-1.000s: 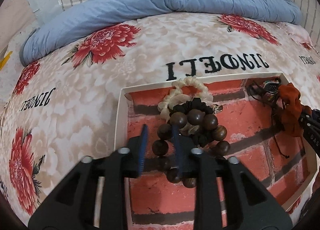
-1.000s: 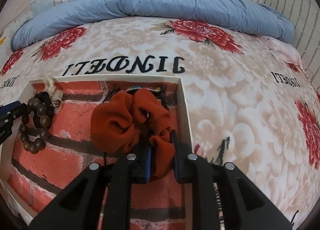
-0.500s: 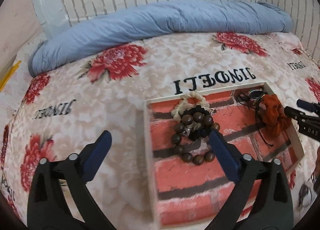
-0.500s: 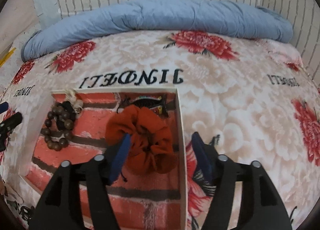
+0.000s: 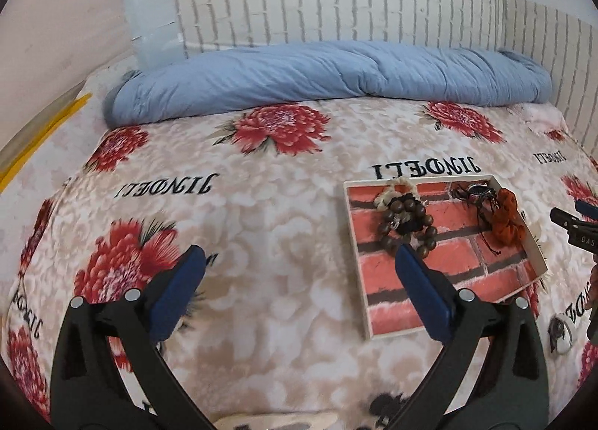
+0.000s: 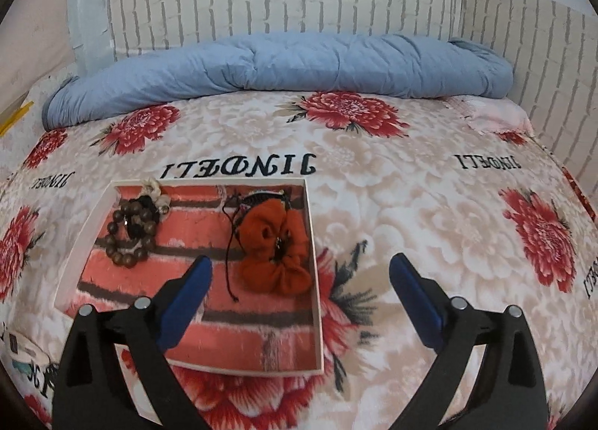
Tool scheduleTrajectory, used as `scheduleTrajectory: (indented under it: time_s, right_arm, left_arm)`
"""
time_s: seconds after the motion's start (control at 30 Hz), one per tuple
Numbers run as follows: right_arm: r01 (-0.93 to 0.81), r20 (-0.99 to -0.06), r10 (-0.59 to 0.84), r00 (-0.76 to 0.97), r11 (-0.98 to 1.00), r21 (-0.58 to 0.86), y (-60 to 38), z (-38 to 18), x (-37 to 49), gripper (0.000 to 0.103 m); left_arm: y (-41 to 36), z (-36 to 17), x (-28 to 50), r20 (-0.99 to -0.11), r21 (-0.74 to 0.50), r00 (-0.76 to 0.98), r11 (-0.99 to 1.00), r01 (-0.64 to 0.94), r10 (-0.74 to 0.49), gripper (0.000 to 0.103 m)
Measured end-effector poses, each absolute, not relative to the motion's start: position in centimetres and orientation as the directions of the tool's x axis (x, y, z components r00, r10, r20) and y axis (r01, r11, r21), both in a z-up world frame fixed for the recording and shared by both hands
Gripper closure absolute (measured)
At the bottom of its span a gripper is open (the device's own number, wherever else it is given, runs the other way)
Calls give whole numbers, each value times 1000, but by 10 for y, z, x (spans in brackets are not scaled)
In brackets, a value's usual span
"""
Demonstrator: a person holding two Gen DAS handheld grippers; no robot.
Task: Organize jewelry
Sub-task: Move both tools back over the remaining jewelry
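Note:
A shallow white tray [image 5: 355, 254] [image 6: 314, 280] with a red brick print lies on the flowered bedspread. In its far left part a wooden bead bracelet [image 5: 429, 234] [image 6: 129, 258] rests against a cream shell bracelet [image 5: 392, 191] [image 6: 159, 202]. In its far right part an orange scrunchie [image 5: 504, 224] [image 6: 276, 243] lies beside black cord bracelets [image 5: 474, 192] [image 6: 261, 198]. My left gripper [image 5: 299, 254] stands open and empty, up and left of the tray. My right gripper [image 6: 301, 262] hangs over the tray's right wall, its jaws opening with nothing held between them.
A rolled blue duvet [image 5: 336, 75] [image 6: 280, 64] lies along the far side of the bed under a brick-pattern wall. A small round white item [image 5: 560, 333] sits on the spread near the tray's near corner. The right gripper's fingers [image 5: 568, 220] show at the left view's right edge.
Both grippers opened and drew back and up from the tray. The left let go of the wooden bead bracelet, the right let go of the orange scrunchie; both now lie in the tray.

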State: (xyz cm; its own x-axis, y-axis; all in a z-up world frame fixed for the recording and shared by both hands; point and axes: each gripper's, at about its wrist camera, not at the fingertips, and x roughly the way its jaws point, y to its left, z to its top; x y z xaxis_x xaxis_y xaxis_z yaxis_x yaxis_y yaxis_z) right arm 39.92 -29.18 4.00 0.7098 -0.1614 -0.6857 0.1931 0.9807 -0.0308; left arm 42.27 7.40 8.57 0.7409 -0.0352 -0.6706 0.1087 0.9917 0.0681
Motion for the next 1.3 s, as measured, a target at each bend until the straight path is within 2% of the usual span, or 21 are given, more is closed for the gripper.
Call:
scheduleTrajectory:
  time_s: [0.2,0.5,0.83,1.3]
  right_arm:
    - [196,-680,-161,715,980,-27,-290,38,368,8]
    - [150,-684,-144,715,987,-50,-285,31,331,8]
    - [142,-700,-146,699,988,-64,-295,13,292,8]
    - [189,-726,-172,666,980,-59,-324,-38,234,8]
  left_arm:
    - [100,75,394,-674,46,738,996,71,-21,5]
    - [97,69,354,-664,31,747,998,57,-22,5]
    - [69,42,305,-677,-51,732,997,49,-71,5]
    - [1,-6,229,-687,-62,713,989,138,-142,5]
